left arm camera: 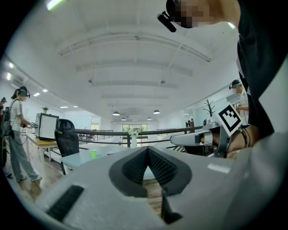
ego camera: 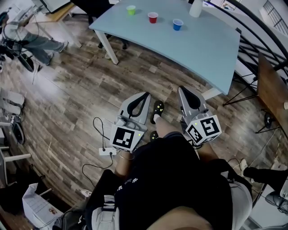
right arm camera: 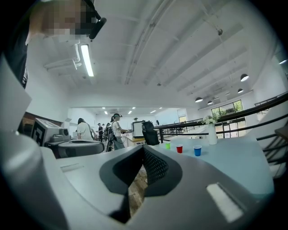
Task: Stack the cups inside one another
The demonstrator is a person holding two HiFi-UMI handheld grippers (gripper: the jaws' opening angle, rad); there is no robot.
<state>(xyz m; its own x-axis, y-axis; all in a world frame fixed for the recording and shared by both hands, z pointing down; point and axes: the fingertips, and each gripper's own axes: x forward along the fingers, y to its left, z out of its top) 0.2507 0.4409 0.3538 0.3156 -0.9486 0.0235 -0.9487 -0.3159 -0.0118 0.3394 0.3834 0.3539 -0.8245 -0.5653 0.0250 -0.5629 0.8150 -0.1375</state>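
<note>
Wood-plank floor underfoot, with pale blue table (ego camera: 211, 49) ahead across an open office space. On that table, set apart in a row: green cup (ego camera: 131, 10), red cup (ego camera: 153, 17), blue cup (ego camera: 177, 24), each standing separate, none nested. Left claw (ego camera: 145, 94) held level over the floor, well short of the table, pinched together on nothing. Right claw (ego camera: 182, 89) beside it, likewise closed tip to tip and empty. Judged as not begun: no cup touched, approach to the table yet to make, both nestings left to do.
</note>
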